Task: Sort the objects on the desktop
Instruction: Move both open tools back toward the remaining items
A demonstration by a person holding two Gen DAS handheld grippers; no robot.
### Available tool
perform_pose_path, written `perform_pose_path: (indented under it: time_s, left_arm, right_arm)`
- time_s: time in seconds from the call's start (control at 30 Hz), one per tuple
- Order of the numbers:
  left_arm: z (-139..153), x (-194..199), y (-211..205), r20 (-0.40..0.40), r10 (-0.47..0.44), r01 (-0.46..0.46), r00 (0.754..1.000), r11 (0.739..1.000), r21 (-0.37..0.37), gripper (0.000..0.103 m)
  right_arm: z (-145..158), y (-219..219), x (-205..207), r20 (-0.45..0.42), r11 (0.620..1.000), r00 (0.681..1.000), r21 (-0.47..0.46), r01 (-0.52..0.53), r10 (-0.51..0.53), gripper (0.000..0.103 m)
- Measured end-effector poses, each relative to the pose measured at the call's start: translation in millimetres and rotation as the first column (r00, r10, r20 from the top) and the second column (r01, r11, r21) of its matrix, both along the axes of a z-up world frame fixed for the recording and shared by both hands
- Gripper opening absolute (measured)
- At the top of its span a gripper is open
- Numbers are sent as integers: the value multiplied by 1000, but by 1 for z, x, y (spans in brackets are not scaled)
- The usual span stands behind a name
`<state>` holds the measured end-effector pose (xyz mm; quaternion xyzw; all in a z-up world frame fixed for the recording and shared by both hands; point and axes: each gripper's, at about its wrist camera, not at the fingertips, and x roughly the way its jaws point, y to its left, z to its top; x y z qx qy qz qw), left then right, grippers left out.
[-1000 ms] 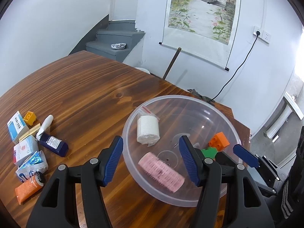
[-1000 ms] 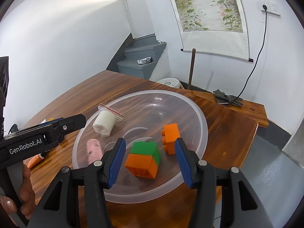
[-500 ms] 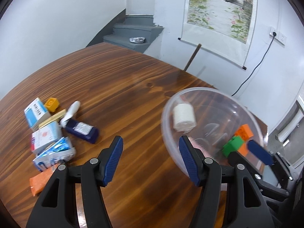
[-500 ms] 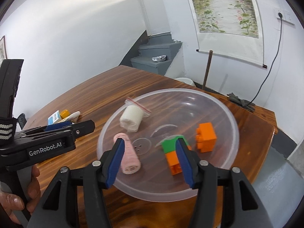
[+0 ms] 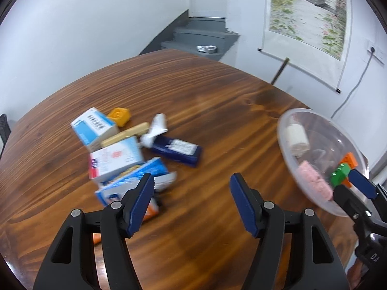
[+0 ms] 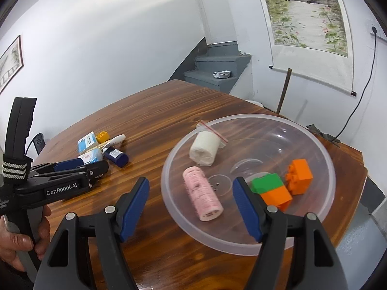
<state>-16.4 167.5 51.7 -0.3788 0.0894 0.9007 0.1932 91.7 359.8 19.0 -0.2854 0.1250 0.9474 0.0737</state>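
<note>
A clear plastic bowl [image 6: 324,220] on the wooden table holds a pink roller [image 6: 203,197], a white roll in a bag [image 6: 204,151], a green-and-orange block [image 6: 272,191] and an orange block [image 6: 298,176]. The bowl also shows at the right of the left wrist view [image 5: 283,133]. My right gripper [image 6: 191,205] is open and empty over the bowl's near left rim. My left gripper [image 5: 191,203] is open and empty above bare table, just right of a pile: blue-white boxes [image 5: 94,125], a navy box [image 5: 177,149], a white tube [image 5: 156,128], a yellow block [image 5: 119,116].
A blue foil packet [image 5: 135,178] and an orange tube [image 5: 151,211] lie by my left finger. The same pile shows left of the bowl in the right wrist view [image 6: 101,148]. The table's right edge [image 6: 362,169] drops off beside the bowl. Grey stairs stand beyond the table.
My left gripper has swung left, away from the bowl and over to the pile of boxes. My right gripper has drawn back and left, from over the blocks to the bowl's near rim.
</note>
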Motion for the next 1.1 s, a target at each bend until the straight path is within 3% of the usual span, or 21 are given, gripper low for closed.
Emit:
perform_pose_path:
  time_s: [0.47, 0.9, 1.1]
  left_arm:
    - [-15, -41, -70, 58, 183, -184, 981, 983, 8, 69]
    - [-21, -84, -81, 173, 194, -216, 966, 970, 114, 74]
    - [-21, -97, -70, 146, 190, -207, 971, 973, 106, 78]
  right_arm:
    - [-3, -42, -20, 27, 994, 993, -2, -113, 113, 79]
    - [1, -62, -49, 53, 985, 983, 11, -174, 173, 81]
    - [-6, -66, -67, 80, 980, 977, -11, -197, 197, 81]
